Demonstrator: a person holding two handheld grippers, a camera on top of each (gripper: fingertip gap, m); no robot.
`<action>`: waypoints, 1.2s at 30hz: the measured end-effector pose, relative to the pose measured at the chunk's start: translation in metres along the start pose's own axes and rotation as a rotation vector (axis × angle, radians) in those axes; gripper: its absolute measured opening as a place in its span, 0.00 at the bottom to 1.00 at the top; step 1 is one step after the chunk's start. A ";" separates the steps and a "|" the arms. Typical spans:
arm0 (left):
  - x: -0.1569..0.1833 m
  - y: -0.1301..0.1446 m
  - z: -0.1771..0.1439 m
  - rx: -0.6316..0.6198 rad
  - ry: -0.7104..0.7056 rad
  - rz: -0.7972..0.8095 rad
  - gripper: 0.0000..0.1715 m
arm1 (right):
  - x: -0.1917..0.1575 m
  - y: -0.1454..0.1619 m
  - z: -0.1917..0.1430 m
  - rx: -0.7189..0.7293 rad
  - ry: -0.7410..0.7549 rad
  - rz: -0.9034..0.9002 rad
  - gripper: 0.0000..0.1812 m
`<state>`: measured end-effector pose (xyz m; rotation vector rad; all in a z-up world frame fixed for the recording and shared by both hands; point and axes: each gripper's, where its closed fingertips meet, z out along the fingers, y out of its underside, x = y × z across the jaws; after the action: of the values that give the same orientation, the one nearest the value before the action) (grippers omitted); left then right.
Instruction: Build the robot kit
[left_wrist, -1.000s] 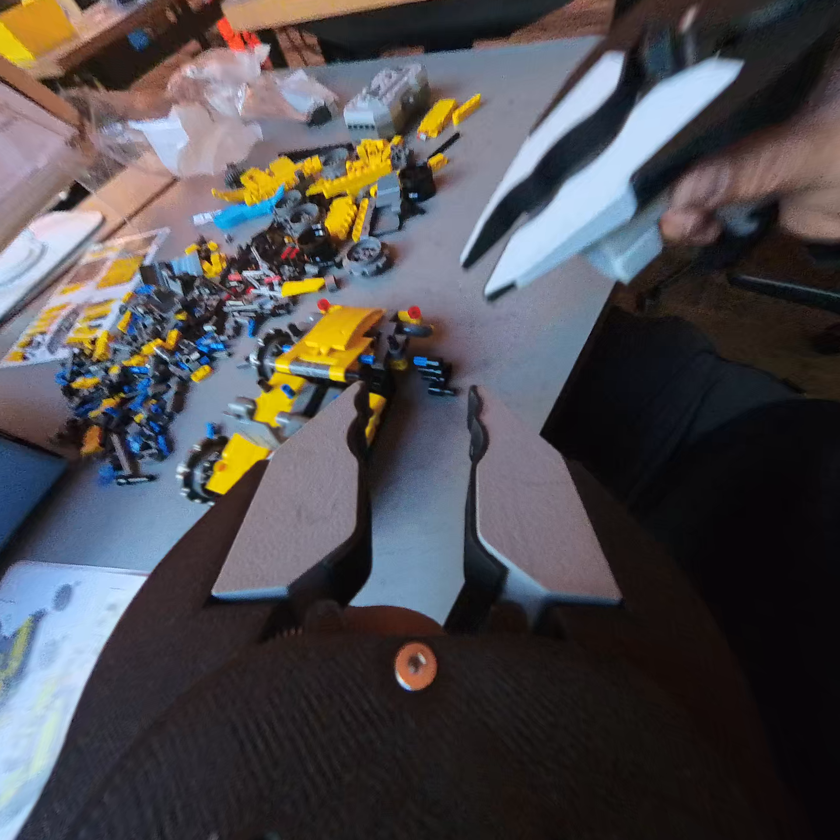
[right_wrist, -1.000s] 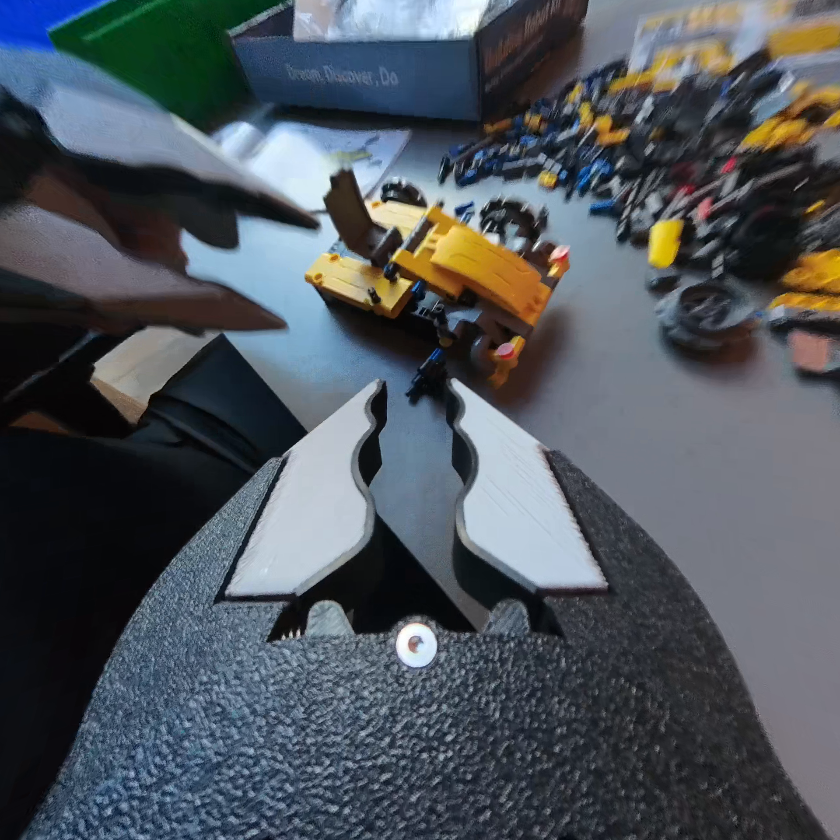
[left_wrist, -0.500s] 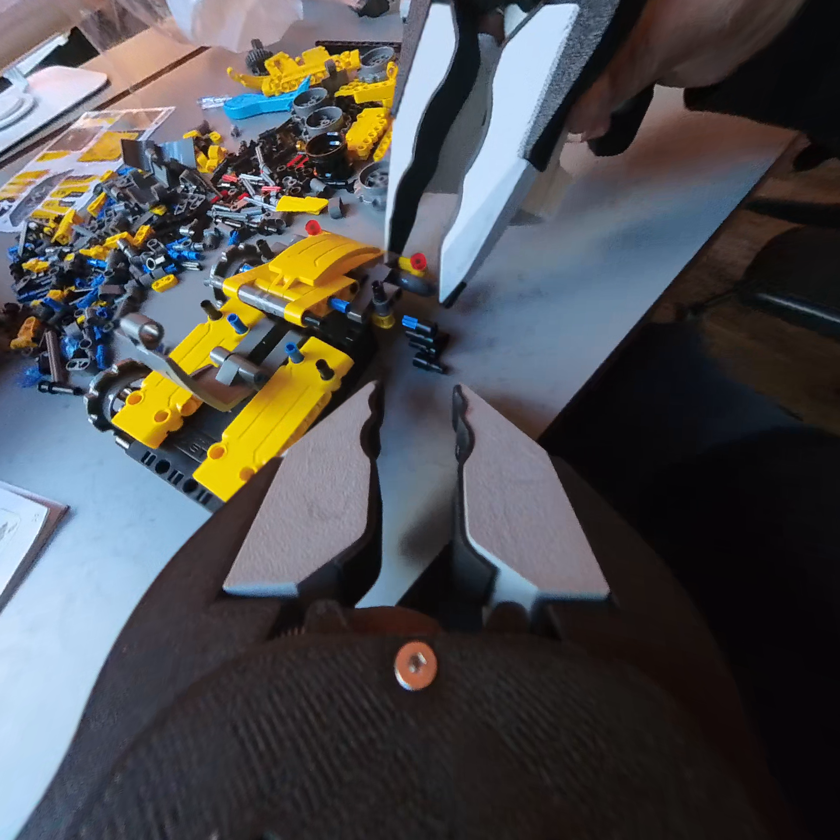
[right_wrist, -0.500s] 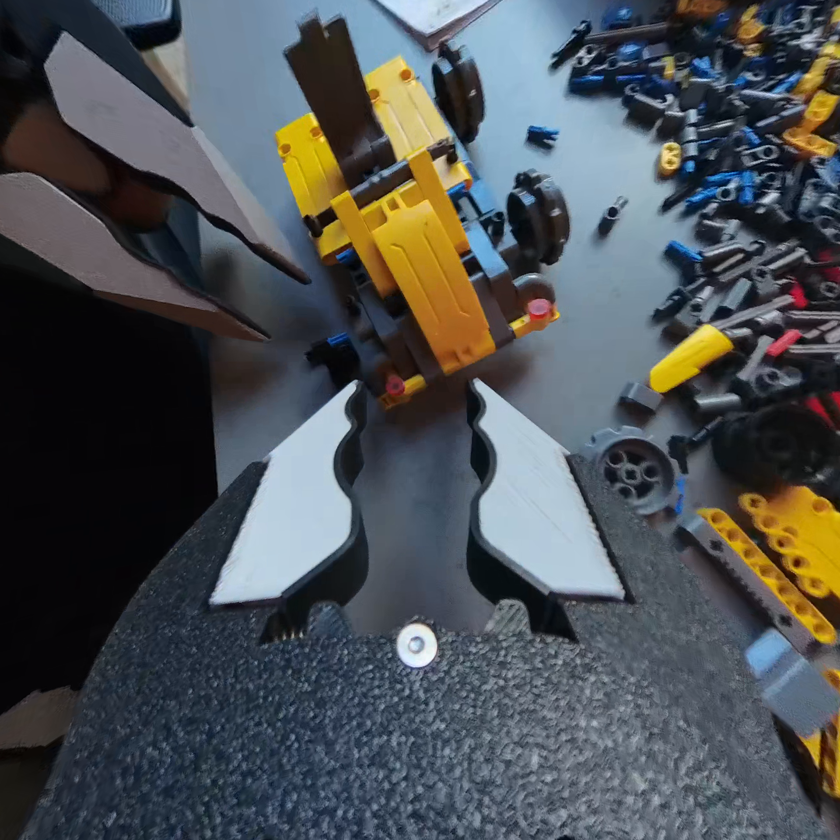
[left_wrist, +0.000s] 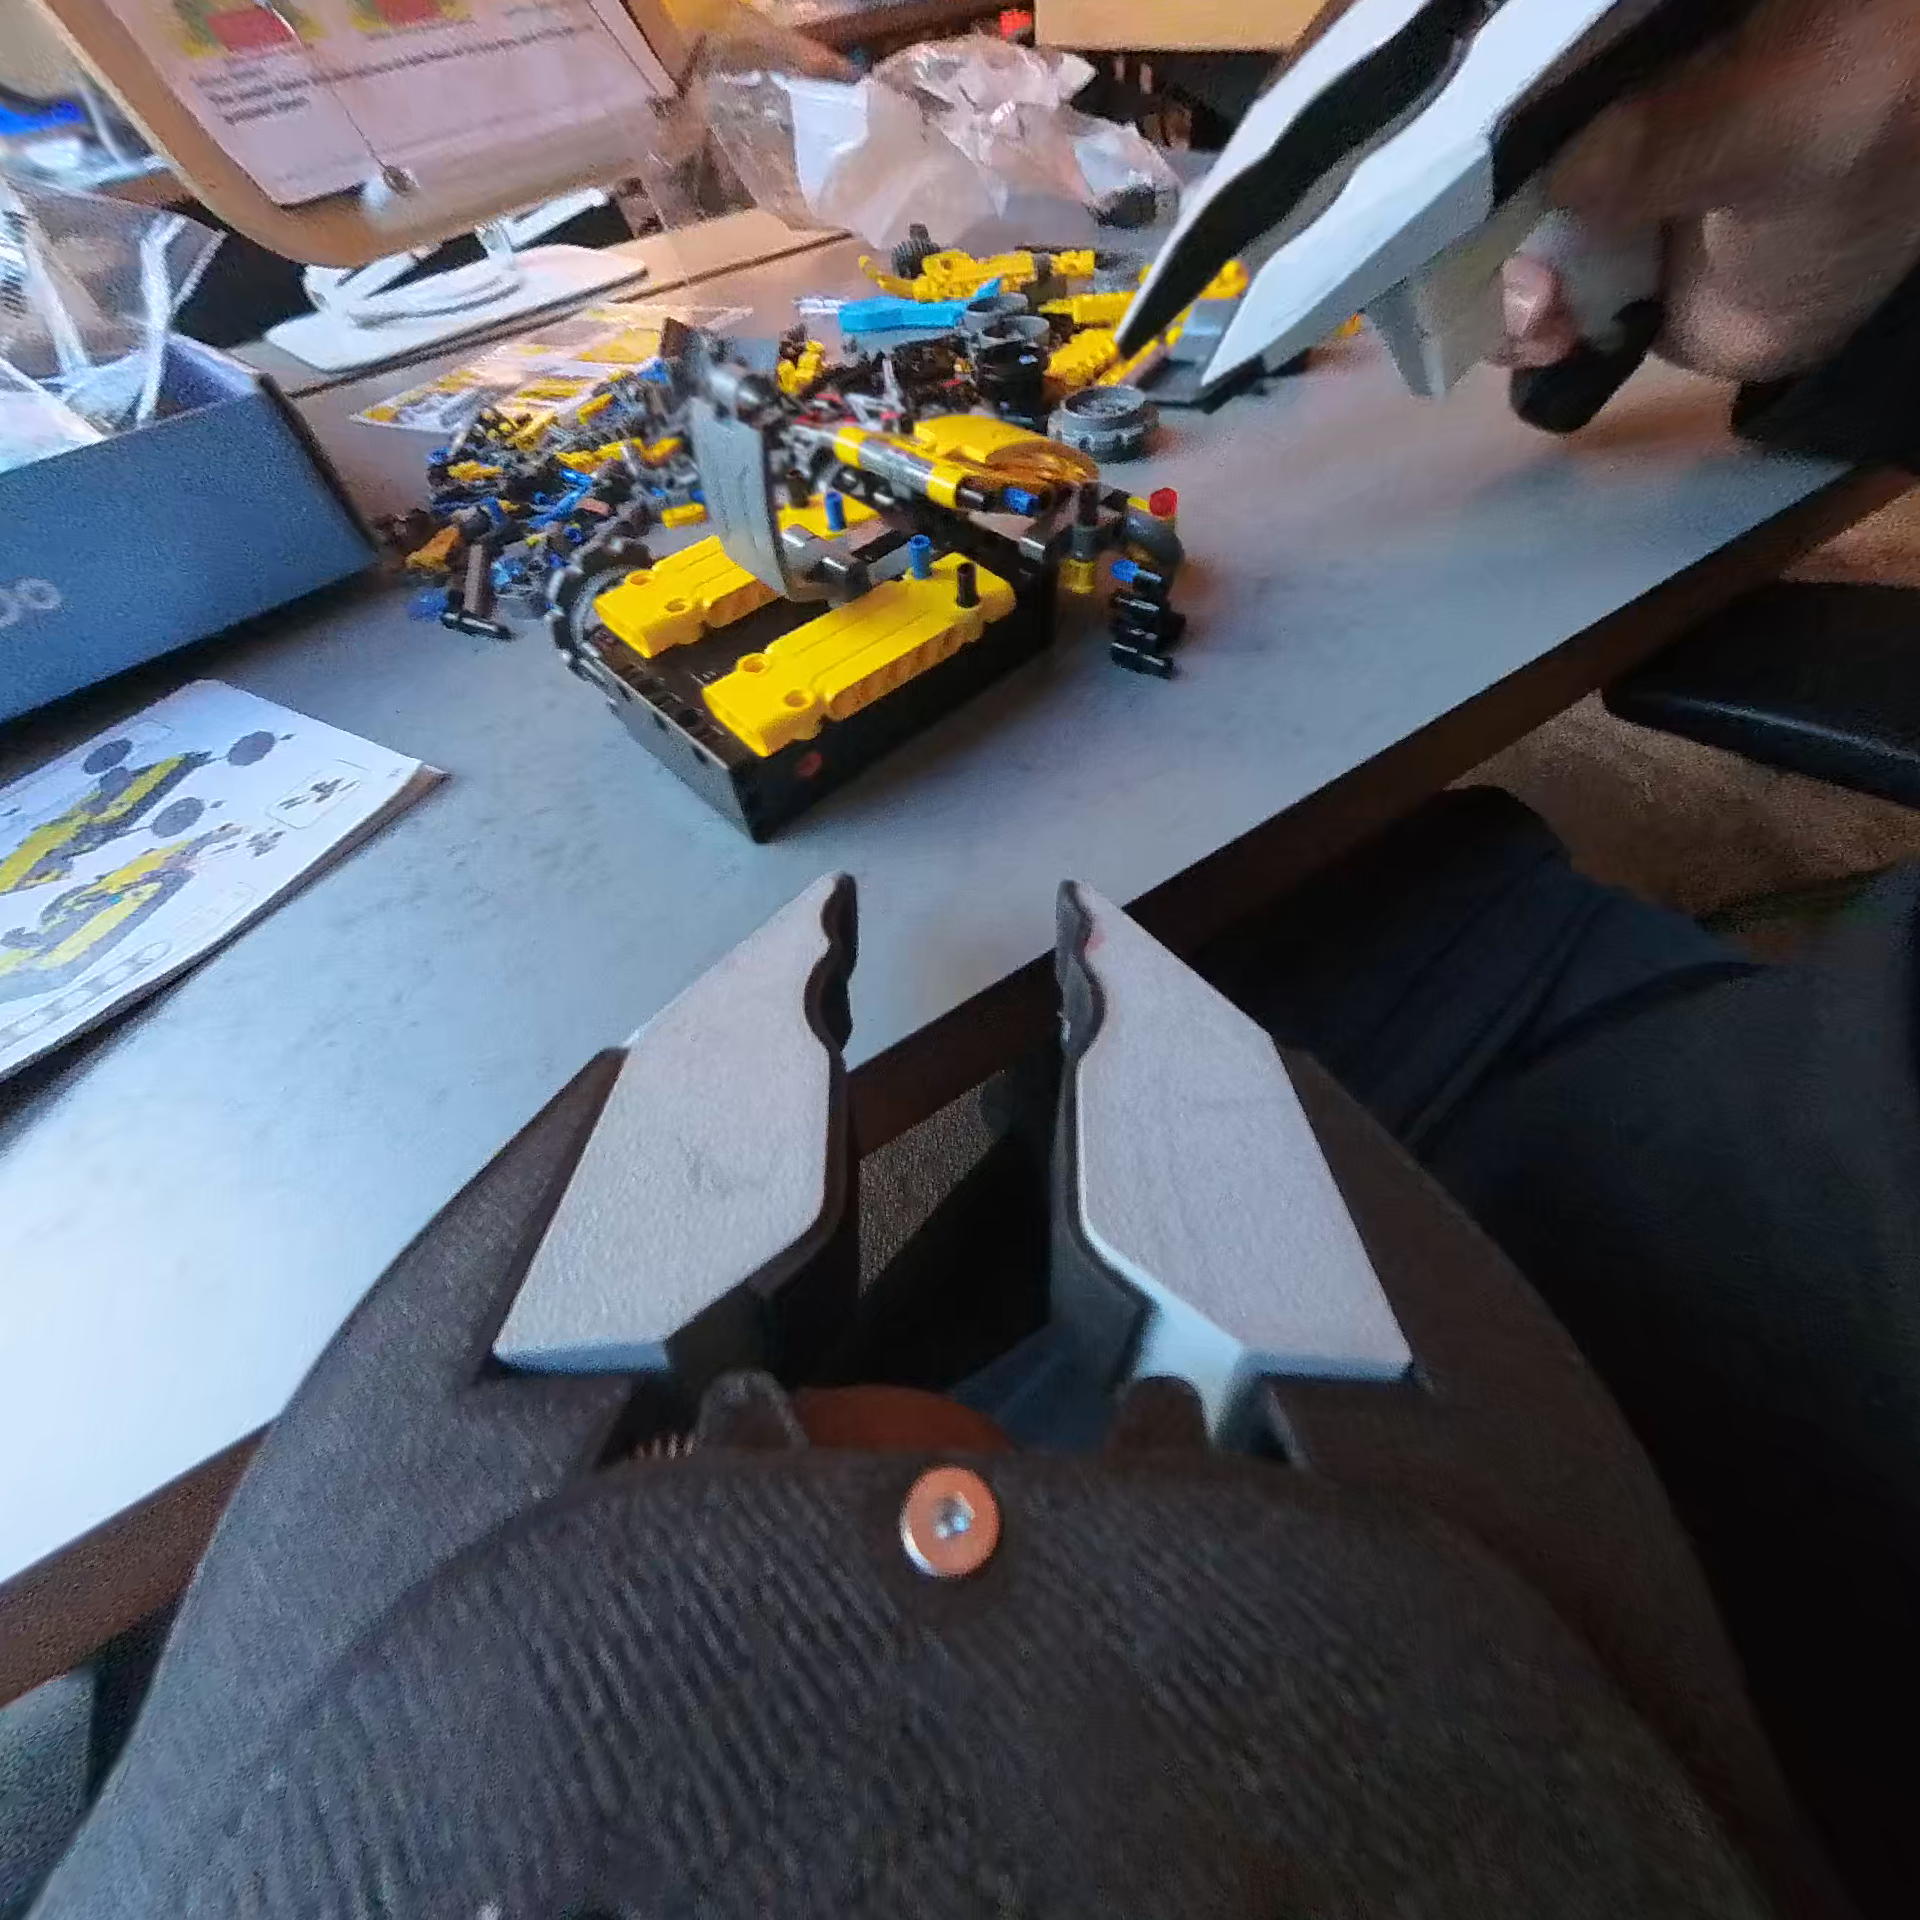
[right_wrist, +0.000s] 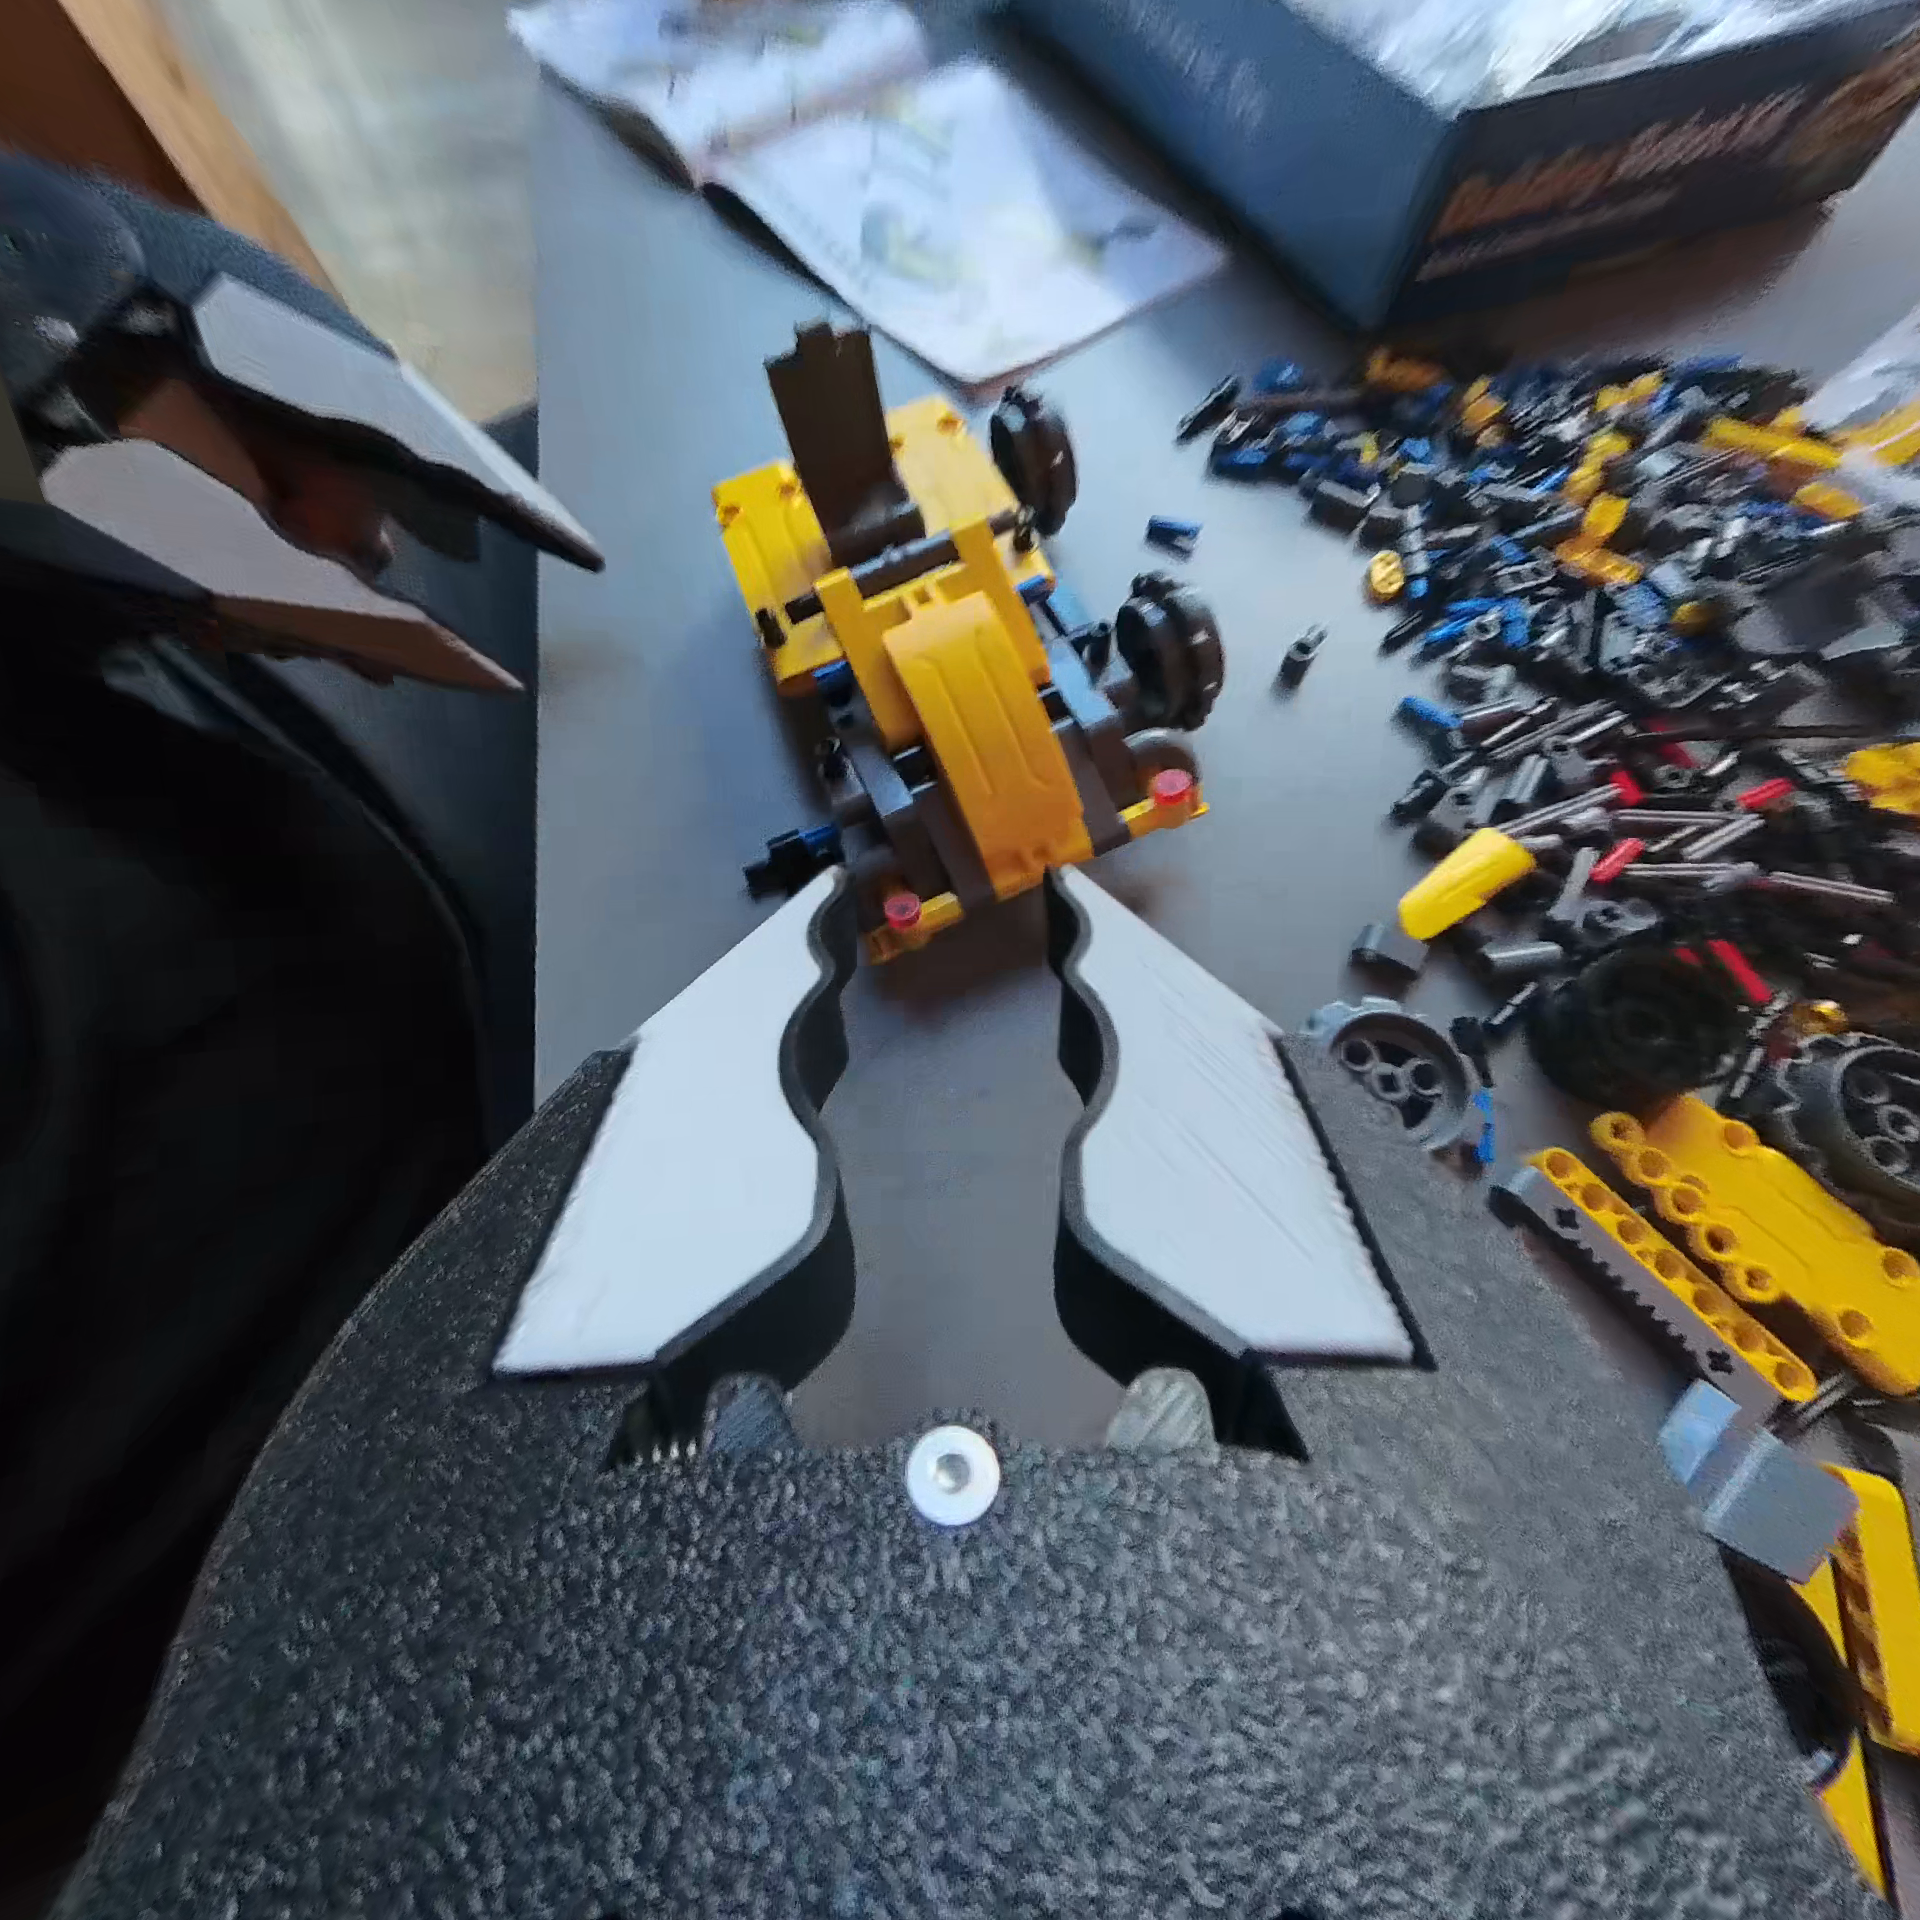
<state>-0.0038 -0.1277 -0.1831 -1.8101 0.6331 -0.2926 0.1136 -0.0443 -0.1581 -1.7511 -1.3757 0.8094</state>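
A partly built yellow and black brick vehicle (left_wrist: 831, 623) stands on the grey table (left_wrist: 416, 1039), with an upright grey panel at its back and red studs at its front. It also shows in the right wrist view (right_wrist: 966, 707). My left gripper (left_wrist: 958, 904) is open and empty, low over the table's front edge, a short way from the vehicle's rear. It also shows in the right wrist view (right_wrist: 556, 623). My right gripper (right_wrist: 948, 883) is open and empty. It hovers in the air by the vehicle's front end, and also shows in the left wrist view (left_wrist: 1172, 362).
A wide pile of loose black, blue and yellow parts (right_wrist: 1610, 623) lies beside the vehicle, with yellow beams (right_wrist: 1766, 1226) and a grey wheel hub (right_wrist: 1403, 1070). A blue box (left_wrist: 156, 520), an open booklet (left_wrist: 156, 831) and plastic bags (left_wrist: 935, 135) lie around it. A person's dark trousers (left_wrist: 1558, 1091) are below the table edge. Across from one pair of fingers to the other is roughly 15 cm.
My left gripper has drawn back and sunk low to the table's front edge. My right gripper has swung over the vehicle's front end. Both stay open and empty.
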 end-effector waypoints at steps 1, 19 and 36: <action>-0.001 -0.003 -0.001 0.019 0.002 -0.001 0.20 | 0.002 -0.003 -0.002 0.029 0.012 -0.003 0.21; 0.040 -0.054 0.053 0.015 0.071 0.188 0.06 | -0.037 -0.018 -0.009 0.055 -0.020 -0.138 0.09; 0.024 -0.043 0.050 0.045 0.026 0.124 0.05 | -0.003 -0.044 -0.018 0.214 0.237 -0.112 0.11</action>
<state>0.0525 -0.0918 -0.1614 -1.7187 0.7478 -0.2447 0.1065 -0.0444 -0.1109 -1.5365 -1.1725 0.6394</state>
